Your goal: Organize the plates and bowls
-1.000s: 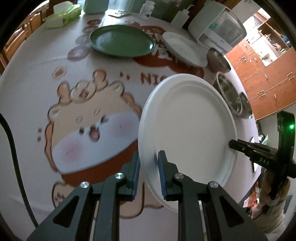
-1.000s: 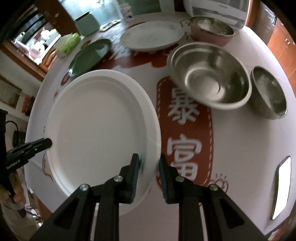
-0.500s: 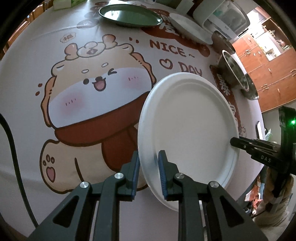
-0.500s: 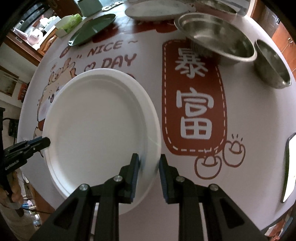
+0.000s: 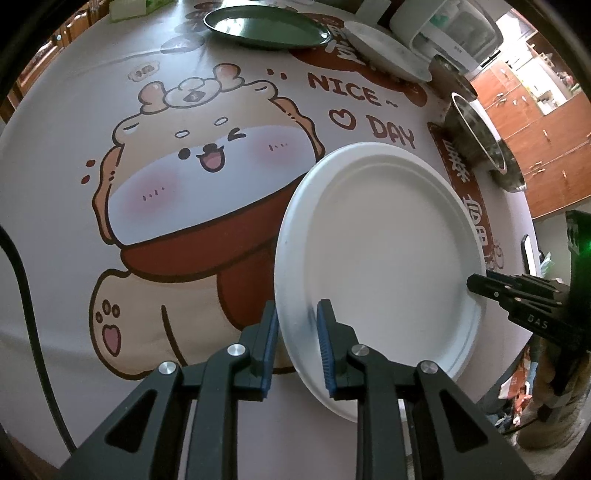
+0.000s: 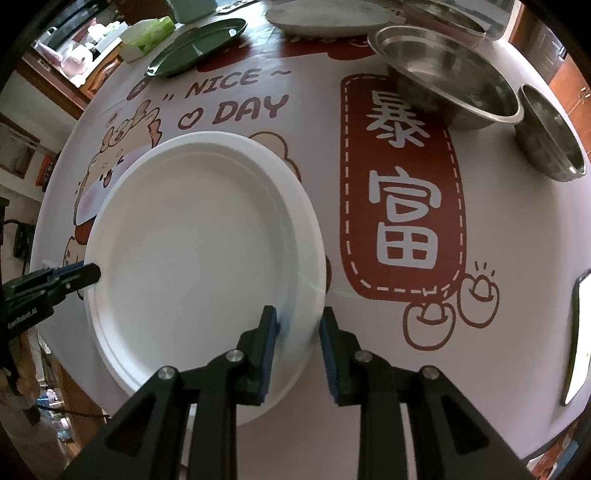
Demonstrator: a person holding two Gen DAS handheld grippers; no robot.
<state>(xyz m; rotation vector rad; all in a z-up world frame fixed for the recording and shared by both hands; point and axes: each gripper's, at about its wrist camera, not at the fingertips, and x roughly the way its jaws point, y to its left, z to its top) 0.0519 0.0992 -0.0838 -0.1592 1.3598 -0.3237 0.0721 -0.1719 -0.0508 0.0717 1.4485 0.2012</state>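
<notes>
I see soft, even daylight on the table point(image 5: 74, 155); fisheye bending curves its edges, glare glints off the steel bowl point(image 6: 454, 70), corners vignette black.

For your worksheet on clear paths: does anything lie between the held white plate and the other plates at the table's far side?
Nothing visible does. The white plate, gripped by the left gripper and the right gripper, faces only bare tablecloth before the green plate and the white-grey plate.

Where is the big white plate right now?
The white plate is held between both hand-held grippers, left and right, near the table's front edge, beside the cartoon animal print.
</notes>
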